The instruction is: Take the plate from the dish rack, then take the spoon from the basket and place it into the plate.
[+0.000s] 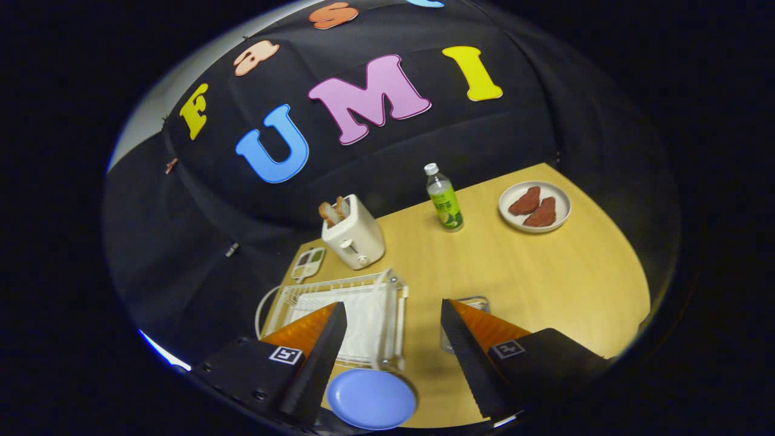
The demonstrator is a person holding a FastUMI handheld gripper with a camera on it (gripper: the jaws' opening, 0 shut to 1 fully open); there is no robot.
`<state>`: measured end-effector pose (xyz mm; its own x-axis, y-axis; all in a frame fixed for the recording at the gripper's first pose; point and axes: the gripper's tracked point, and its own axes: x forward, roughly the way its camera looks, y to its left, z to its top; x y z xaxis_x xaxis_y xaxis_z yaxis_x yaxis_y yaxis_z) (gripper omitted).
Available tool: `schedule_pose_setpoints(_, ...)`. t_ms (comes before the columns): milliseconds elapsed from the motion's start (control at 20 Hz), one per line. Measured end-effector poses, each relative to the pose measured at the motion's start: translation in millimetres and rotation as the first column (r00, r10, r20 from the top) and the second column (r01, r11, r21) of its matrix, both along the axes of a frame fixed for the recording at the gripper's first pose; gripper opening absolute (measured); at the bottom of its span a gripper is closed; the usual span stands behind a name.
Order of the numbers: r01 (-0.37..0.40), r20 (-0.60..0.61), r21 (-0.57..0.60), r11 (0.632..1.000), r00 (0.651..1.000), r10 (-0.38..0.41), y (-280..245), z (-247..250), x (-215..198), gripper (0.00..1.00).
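Wooden surface (545, 272) seen from above. Far left: white dish rack (339, 315), no plate in it. Toaster (354, 236) behind rack. Blue plate (370, 398) flat on surface just in front of rack, between jaws. Gripper (393, 357) jaws spread wide, holding nothing. Right: clear basket (472, 303), partly hidden by right finger; spoon not discernible. Judgement: plate step done; next, swing right, reach into basket for spoon.

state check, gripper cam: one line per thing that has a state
two-finger gripper: open, holding nothing
round blue plate: flat on the wooden table, between the fingers, out of the rack
white wire dish rack: no dishes seen inside
white toaster: two bread slices sticking up
green-labelled plastic bottle: upright, capped
white plate of red meat: flat, two pieces on it
clear basket: mostly hidden, contents unclear
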<state>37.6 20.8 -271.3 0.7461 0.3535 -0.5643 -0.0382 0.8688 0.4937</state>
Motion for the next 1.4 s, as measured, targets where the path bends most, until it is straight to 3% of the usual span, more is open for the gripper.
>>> schedule_pose_setpoints(150, -0.036, -0.058, -0.142, 0.989, 0.998, 0.028, -24.4, -39.8, -6.4, 0.94)
schedule_pose_setpoints(300, -0.107, -0.138, -0.223, 0.969, 0.987, 0.078, -29.7, -85.0, -22.3, 0.84)
schedule_pose_setpoints(550, -0.189, -0.202, -0.25, 0.95, 0.969, 0.139, -25.9, -124.9, -37.5, 0.73)
schedule_pose_setpoints(650, -0.204, -0.208, -0.236, 0.95, 0.966, 0.155, -23.8, -128.1, -38.4, 0.58)
schedule_pose_setpoints(800, -0.23, -0.24, -0.217, 0.949, 0.955, 0.176, -20.7, -134.6, -42.5, 0.22)
schedule_pose_setpoints(1100, -0.185, -0.238, -0.178, 0.966, 0.961, 0.14, -31.2, -126.3, -41.6, 0.12)
schedule_pose_setpoints(1400, -0.096, -0.21, -0.135, 0.986, 0.975, 0.066, -47.8, -101.7, -40.8, 0.11)
